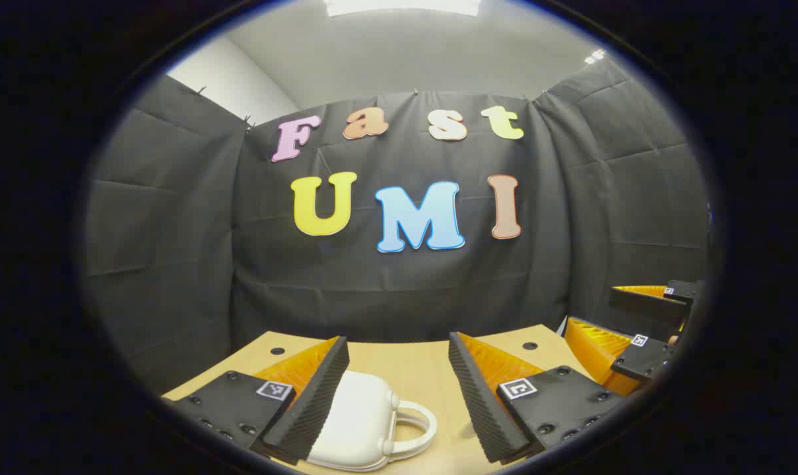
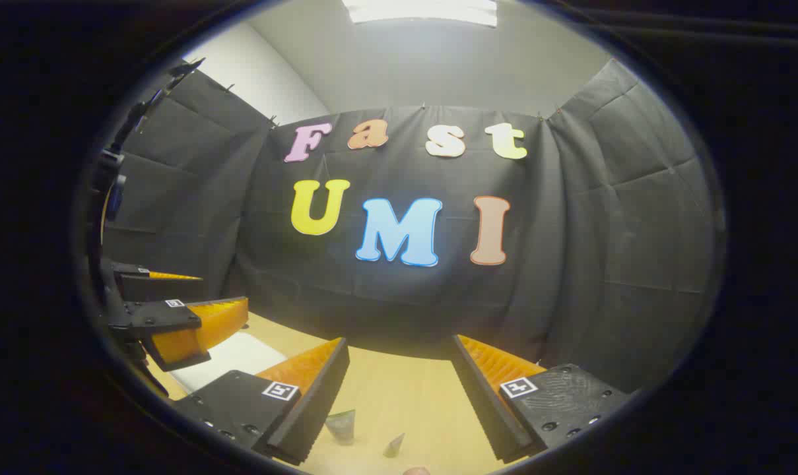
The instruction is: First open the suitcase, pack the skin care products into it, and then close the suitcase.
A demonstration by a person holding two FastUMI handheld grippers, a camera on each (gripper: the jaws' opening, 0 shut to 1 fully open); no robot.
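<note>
I am hovering the wide-open left tool [image 1: 399, 389] over the closed suitcase [image 1: 362, 422] just below, aiming squarely for its handle [image 1: 415, 425].

Your left gripper [image 1: 399, 389] hangs above the wooden table [image 1: 412, 369] with its jaws spread wide. Below and between its fingers, nearer the left one, lies the white suitcase [image 1: 362, 422], lid down, its handle [image 1: 415, 425] pointing right. Well right of the suitcase you see the right gripper [image 1: 643, 323], its fingers apart too.
</note>
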